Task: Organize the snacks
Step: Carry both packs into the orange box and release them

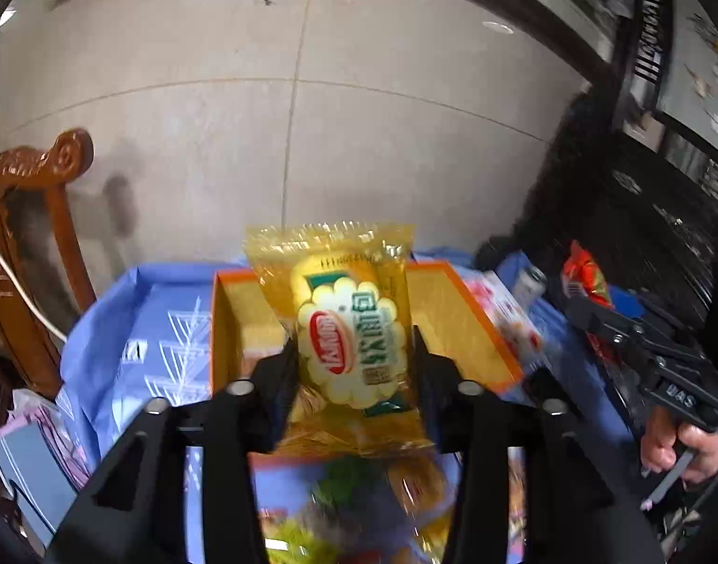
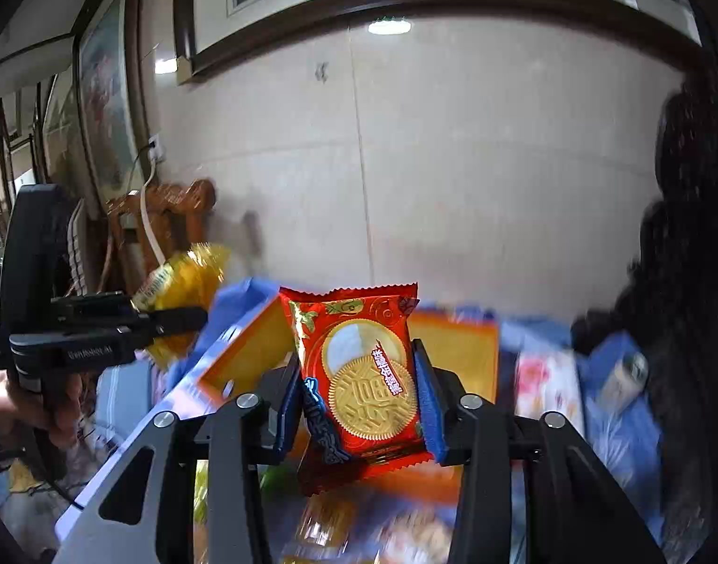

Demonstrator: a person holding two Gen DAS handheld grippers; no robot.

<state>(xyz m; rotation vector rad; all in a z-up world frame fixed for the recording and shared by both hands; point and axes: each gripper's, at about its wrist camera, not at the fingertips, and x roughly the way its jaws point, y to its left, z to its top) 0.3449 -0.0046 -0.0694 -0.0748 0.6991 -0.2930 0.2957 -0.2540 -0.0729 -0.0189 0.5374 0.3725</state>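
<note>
A clear yellow cracker packet (image 1: pixel 345 329) stands upright between the fingers of my left gripper (image 1: pixel 352 343), which is shut on it. From the right wrist view the same gripper (image 2: pixel 190 317) shows at the left, with the yellow packet (image 2: pixel 185 282) sticking up from it. My right gripper (image 2: pixel 356 366) is shut on a red packet (image 2: pixel 363 376) printed with a gold round biscuit. In the left wrist view the right gripper (image 1: pixel 575 301) is at the right edge with the red packet (image 1: pixel 587 279). Both are lifted in front of an open orange box (image 1: pixel 457 324).
The orange box (image 2: pixel 246 352) sits on a blue cloth (image 1: pixel 161 310) against a tiled wall. A pink-white packet (image 2: pixel 547 385) and a small can (image 2: pixel 624 376) lie right of it. Blurred loose snacks (image 1: pixel 349 507) lie below. A carved wooden chair (image 1: pixel 30 216) stands left. A person's hand (image 1: pixel 678 446) holds the right handle.
</note>
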